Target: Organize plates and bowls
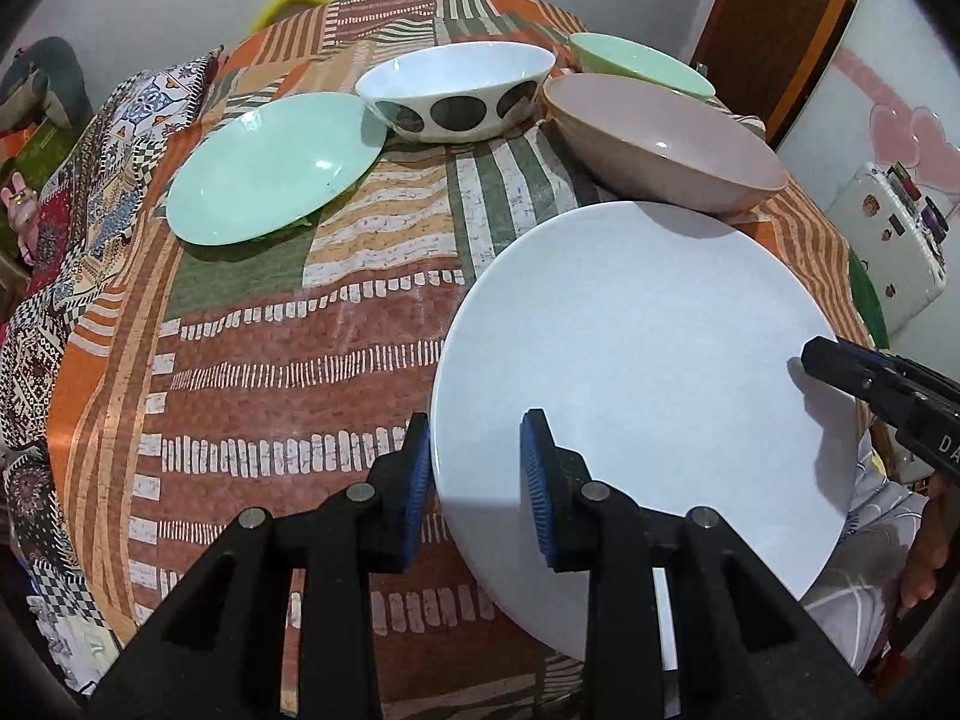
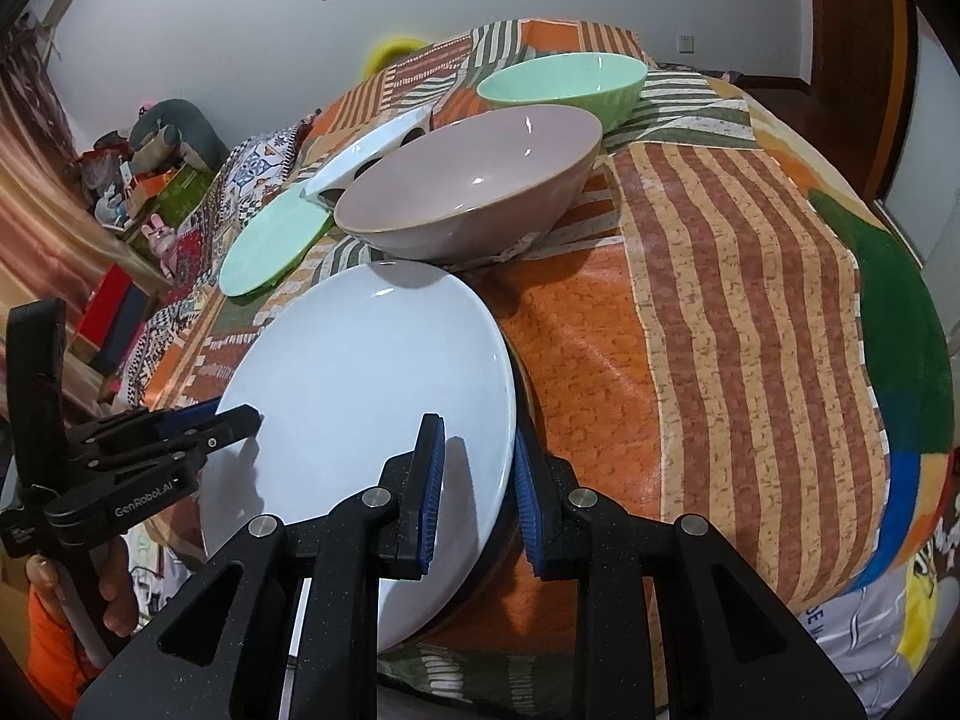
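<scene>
— Blue pads first, low in my left wrist view: my left gripper [image 1: 477, 480] has its jaws narrow around the near rim of the white plate [image 1: 648, 360], one finger under the edge, one on top.

— Is it actually clamped?

— I can't tell; the pads look close to the rim, but I can't see contact clearly. My right gripper [image 2: 477, 498] is plainer: its jaws are pinched tight on the plate's right edge, holding it.

— Where does the plate sit?

— Lower middle of both frames, tilted, its near side off the cloth [image 1: 288, 372]. Its far rim lies just beside the pink bowl [image 1: 666, 138], which is right of centre in the left view.

— And the rest of the crockery?

— Outward from there: behind the pink bowl, upper right, is a green bowl [image 2: 564, 87]. To the pink bowl's left stands a spotted bowl [image 1: 456, 90], white with dark dots, upper middle. Left of that, a green plate [image 1: 270, 168] lies flat on the cloth, its rim just beside the spotted bowl.

— Anything else?

— A hand [image 2: 114, 588] grips the left tool's handle, lower left of the right view.
</scene>
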Demonstrator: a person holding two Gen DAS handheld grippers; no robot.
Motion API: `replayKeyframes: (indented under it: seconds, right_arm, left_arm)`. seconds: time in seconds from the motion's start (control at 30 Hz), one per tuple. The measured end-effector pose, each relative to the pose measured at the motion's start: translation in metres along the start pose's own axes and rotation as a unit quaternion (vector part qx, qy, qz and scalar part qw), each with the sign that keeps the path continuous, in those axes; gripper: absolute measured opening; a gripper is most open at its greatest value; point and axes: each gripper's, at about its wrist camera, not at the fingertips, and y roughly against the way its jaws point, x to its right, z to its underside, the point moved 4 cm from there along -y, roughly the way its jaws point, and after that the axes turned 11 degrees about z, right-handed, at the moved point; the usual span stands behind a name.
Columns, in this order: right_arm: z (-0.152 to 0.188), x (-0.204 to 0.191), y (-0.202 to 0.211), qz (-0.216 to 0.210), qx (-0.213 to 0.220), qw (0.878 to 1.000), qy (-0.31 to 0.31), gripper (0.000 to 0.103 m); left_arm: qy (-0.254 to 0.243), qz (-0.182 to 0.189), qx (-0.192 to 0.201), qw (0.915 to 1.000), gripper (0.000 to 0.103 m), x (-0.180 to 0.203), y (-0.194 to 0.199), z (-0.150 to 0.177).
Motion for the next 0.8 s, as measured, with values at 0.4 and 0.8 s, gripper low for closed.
replayKeyframes:
  seconds: [0.4, 0.8]
  right_arm:
    - [-0.003, -0.004, -0.001, 0.035, 0.008, 0.999, 0.022, 0.029]
    - [-0.015, -0.015, 0.016, 0.021, 0.039, 0.998, 0.037, 0.032]
  left_arm:
    - [0.003, 0.012, 0.003, 0.9999, 0.03, -0.002, 0.0, -0.002]
    - [-0.018, 0.01, 0.045, 0.9988, 0.03, 0.006, 0.029, -0.01]
